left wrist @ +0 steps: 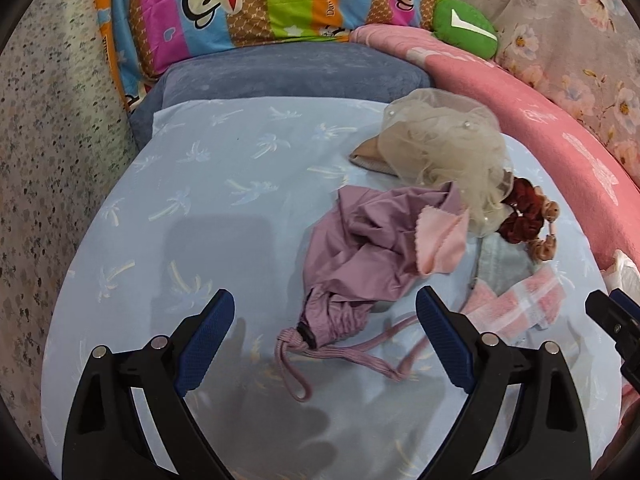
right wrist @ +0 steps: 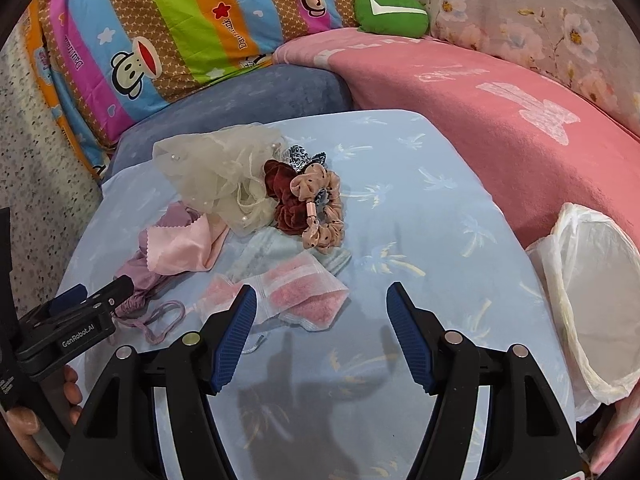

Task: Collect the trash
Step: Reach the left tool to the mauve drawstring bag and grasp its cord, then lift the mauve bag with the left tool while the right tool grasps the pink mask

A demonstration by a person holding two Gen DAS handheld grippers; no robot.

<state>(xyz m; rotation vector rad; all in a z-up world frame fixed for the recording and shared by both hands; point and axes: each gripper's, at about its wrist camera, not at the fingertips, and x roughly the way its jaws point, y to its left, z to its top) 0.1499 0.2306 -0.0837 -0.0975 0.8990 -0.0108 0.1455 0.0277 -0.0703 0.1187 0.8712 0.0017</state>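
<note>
A pale blue palm-print pillow [left wrist: 192, 200] carries a heap of small items. A mauve folded umbrella [left wrist: 352, 256] with a cord lies under a pink cloth [left wrist: 440, 236]. Beside them are a beige tulle scrunchie [left wrist: 440, 148], a dark red velvet scrunchie [right wrist: 284, 200] and a peach dotted scrunchie [right wrist: 324, 220]. A clear zip bag [right wrist: 304, 292] with pink filling lies just ahead of my right gripper [right wrist: 322, 289], which is open and holds nothing. My left gripper [left wrist: 325, 296] is open above the umbrella's cord end, apart from it. A white plastic bag [right wrist: 592, 300] gapes at the right.
A pink blanket [right wrist: 480, 100] borders the pillow on the right, and a grey-blue cushion [left wrist: 280, 76] lies behind it. A striped monkey-print quilt [left wrist: 260, 0] and a green plush [left wrist: 464, 28] sit at the back. A hand [right wrist: 24, 420] holds the left gripper.
</note>
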